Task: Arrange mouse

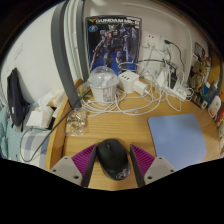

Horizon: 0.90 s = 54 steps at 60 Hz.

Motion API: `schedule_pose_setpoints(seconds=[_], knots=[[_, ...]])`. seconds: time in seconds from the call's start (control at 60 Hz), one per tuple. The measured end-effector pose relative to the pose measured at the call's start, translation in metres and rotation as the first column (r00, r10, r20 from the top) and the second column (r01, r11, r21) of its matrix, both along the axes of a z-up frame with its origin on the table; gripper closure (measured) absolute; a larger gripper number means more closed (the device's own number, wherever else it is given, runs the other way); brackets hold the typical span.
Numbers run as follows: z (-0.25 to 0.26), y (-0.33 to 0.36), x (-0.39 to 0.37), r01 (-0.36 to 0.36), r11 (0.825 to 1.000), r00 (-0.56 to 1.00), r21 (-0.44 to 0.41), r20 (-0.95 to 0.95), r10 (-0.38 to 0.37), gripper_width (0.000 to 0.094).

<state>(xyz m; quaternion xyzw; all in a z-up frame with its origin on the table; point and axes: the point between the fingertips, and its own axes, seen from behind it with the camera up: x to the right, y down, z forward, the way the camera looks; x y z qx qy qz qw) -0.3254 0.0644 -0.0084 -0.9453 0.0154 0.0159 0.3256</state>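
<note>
Your tool (111,168) has its fingers spread apart, and the black mouse (111,157) sits between the two magenta pads (68,162), resting on the wooden counter (110,130). Whether the pads touch its sides I cannot tell, so treat it as not yet gripped. Close squarely across the mouse's widest part; its rounded, smooth plastic shell looks likely to slip if you pinch near the tapered ends. The blue mouse pad (180,133), flat with a matte cloth look, lies toward 2 o'clock from the mouse and is probably where it belongs. Lift a little before carrying so the mouse clears the pad's edge. At 12 o'clock, white cables (140,95) tangle below a robot poster (113,42); stay short of them.
</note>
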Motion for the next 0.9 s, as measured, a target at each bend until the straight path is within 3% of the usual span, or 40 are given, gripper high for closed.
schedule_pose_setpoints(seconds=[0.183,0.4,0.517,0.683,0.9], knots=[[0.000,-0.013,-0.005,-0.057,0.998,0.998,-0.015,0.007,0.057,0.0390],[0.000,-0.018,-0.005,-0.109,0.994,0.994,-0.004,0.029,0.109,0.0613],[0.004,-0.016,0.000,-0.097,0.995,0.995,-0.012,0.020,0.097,0.0632],[0.078,-0.004,0.020,-0.058,0.994,0.998,0.098,-0.012,0.060,0.0631],[0.179,0.027,0.116,0.008,0.974,0.997,0.228,0.070,-0.024,0.0632]])
